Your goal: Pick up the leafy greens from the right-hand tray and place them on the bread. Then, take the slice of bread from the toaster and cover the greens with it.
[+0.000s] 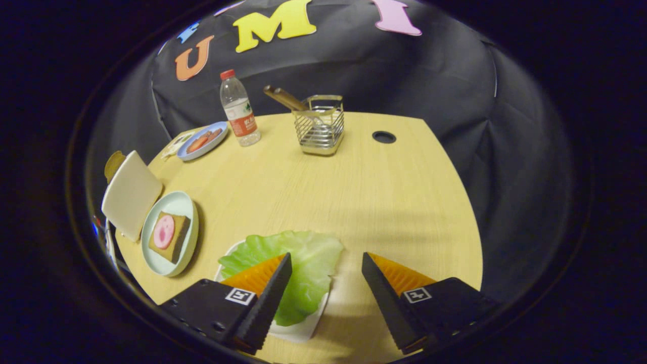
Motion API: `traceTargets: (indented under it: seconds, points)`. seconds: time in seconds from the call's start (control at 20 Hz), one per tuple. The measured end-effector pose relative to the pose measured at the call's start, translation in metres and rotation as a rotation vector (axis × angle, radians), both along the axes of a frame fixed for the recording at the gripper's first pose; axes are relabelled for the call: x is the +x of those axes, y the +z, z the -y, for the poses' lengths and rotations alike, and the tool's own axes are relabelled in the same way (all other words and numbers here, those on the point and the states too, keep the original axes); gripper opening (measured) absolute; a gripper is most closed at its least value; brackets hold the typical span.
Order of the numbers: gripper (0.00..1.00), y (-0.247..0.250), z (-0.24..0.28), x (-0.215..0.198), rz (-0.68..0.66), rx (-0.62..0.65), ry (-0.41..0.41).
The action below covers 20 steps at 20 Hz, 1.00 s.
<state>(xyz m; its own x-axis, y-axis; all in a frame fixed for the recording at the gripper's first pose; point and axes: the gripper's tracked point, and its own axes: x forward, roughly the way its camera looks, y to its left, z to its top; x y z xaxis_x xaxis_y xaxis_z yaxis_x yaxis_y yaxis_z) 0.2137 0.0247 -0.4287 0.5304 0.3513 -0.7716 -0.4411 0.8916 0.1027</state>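
Note:
A green lettuce leaf (298, 263) lies on a small white tray (303, 328) close in front of me, partly under my left finger. My gripper (326, 263) is open above the table, its left finger (268, 293) over the leaf and its right finger (384, 293) over bare wood, with nothing held. To the left, a slice of bread topped with a pink round slice (169, 235) rests on a pale round plate (174, 202). Beside that plate stands a white toaster (130, 194) with a brown slice of bread (113, 163) peeking out behind its top.
The wooden table (364, 192) holds a blue plate of reddish food (203, 140), a water bottle with a red cap (239, 108) and a wire basket with wooden handles (318, 126) at the far side. A round cable hole (384, 137) is near the far edge.

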Motion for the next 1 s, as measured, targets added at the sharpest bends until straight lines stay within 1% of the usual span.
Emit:
traceTargets:
  seconds: [0.15, 0.2, 0.3, 0.5, 0.65, 0.75, 0.9, 1.0]
  points:
    - [0.71, -0.012, -0.004, 0.002, -0.037, -0.025, -0.006]
    - [0.66, -0.012, -0.005, 0.003, -0.035, -0.031, -0.01]
    - [0.55, -0.01, -0.008, 0.002, -0.021, -0.057, -0.014]
    - [0.32, -0.003, -0.004, 0.005, 0.055, -0.164, -0.012]
    - [0.31, 0.0, -0.006, 0.006, 0.07, -0.196, -0.008]
    - [0.37, 0.001, -0.006, 0.008, 0.067, -0.194, -0.011]
    - [0.36, 0.006, -0.005, 0.012, 0.094, -0.213, -0.016]
    - [0.3, 0.011, -0.003, 0.012, 0.115, -0.239, -0.028]
